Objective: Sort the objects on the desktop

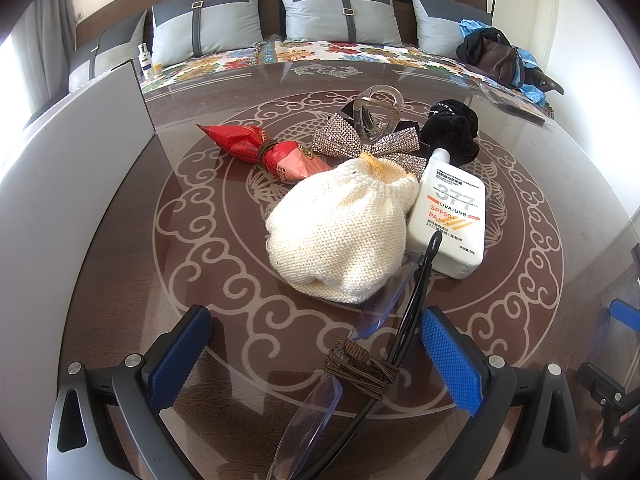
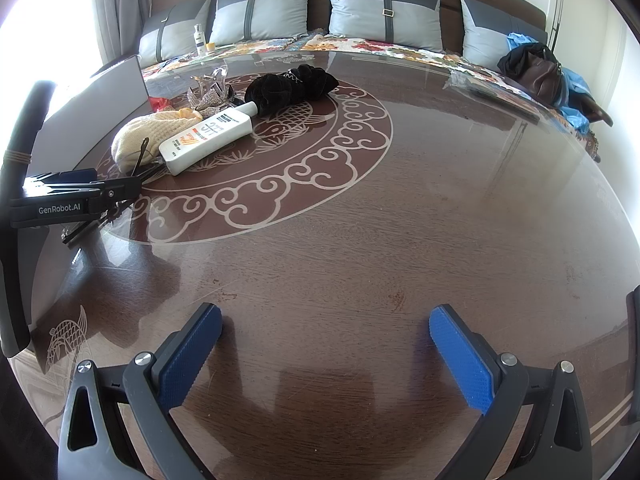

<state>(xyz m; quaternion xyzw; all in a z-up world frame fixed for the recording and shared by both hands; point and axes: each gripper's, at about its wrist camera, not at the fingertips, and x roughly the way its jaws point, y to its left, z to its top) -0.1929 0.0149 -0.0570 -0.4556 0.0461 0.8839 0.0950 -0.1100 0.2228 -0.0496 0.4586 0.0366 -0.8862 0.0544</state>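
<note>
On the table (image 1: 120,264), glasses (image 1: 372,344) lie between spread left fingers (image 1: 180,356) (right's gape empty).

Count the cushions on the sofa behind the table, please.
4, in a row along the sofa back: far left, left of middle, right of middle, far right. Others may be hidden.

Stuff's clustered mid-table: cream knit hat (image 1: 340,228) w/ white sunscreen bottle (image 1: 448,216) laid touching its right side, folded glasses (image 1: 360,368) nearest, red wrapper (image 1: 260,152), rhinestone bow (image 1: 360,144), black scrunchie (image 1: 452,128) farther back.
</note>
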